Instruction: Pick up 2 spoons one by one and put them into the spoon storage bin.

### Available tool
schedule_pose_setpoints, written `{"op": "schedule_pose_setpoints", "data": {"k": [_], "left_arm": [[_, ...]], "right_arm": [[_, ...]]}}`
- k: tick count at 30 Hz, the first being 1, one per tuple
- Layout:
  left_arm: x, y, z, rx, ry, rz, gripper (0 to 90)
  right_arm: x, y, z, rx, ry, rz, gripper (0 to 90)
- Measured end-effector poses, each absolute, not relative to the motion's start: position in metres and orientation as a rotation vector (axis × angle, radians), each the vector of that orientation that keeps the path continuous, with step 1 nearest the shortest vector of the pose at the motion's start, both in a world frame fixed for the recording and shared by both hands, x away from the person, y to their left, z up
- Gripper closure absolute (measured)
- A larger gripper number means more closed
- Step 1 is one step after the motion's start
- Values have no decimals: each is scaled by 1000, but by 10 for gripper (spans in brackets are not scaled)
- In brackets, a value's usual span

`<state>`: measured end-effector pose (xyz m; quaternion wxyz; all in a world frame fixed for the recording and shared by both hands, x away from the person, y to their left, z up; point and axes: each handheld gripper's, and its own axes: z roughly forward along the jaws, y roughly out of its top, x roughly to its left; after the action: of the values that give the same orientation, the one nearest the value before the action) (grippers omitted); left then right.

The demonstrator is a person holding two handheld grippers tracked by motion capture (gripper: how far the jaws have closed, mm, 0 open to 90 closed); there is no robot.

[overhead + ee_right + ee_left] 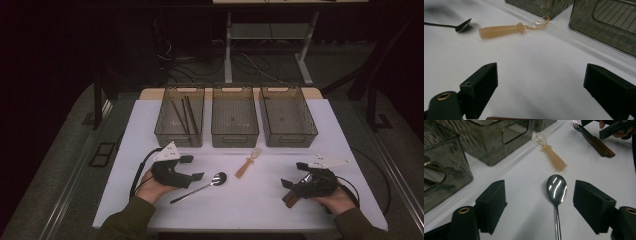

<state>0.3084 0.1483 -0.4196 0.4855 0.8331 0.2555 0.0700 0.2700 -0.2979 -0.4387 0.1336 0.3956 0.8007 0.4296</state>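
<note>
The metal spoon [556, 188] lies flat on the white table [260, 200], bowl between the jaws of the left gripper [540, 200] but nearer one of them, handle running back under the gripper. Neither pad touches it; the jaws stand apart and grip nothing. Bare table lies on both sides of the spoon. Beyond it rests a small plastic spoon [552, 155], then 3 bins [235, 117]. The right gripper [295, 175] sits released over a wooden-handled fork [596, 141].
</note>
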Motion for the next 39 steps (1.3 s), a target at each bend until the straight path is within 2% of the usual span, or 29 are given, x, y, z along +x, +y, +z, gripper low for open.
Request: {"op": "schedule_pose_setpoints", "data": {"k": [9, 23, 34, 39], "left_arm": [[322, 134, -420, 2029, 629, 137, 369], [339, 90, -425, 2066, 564, 61, 466], [332, 86, -436, 2161, 531, 25, 585], [332, 85, -440, 2187, 534, 15, 605]], "right_arm": [[271, -297, -439, 1151, 2324, 1248, 117], [272, -295, -439, 1140, 2335, 1247, 117], [272, -294, -438, 1120, 2342, 1237, 117], [272, -293, -438, 1119, 2345, 1235, 117]]}}
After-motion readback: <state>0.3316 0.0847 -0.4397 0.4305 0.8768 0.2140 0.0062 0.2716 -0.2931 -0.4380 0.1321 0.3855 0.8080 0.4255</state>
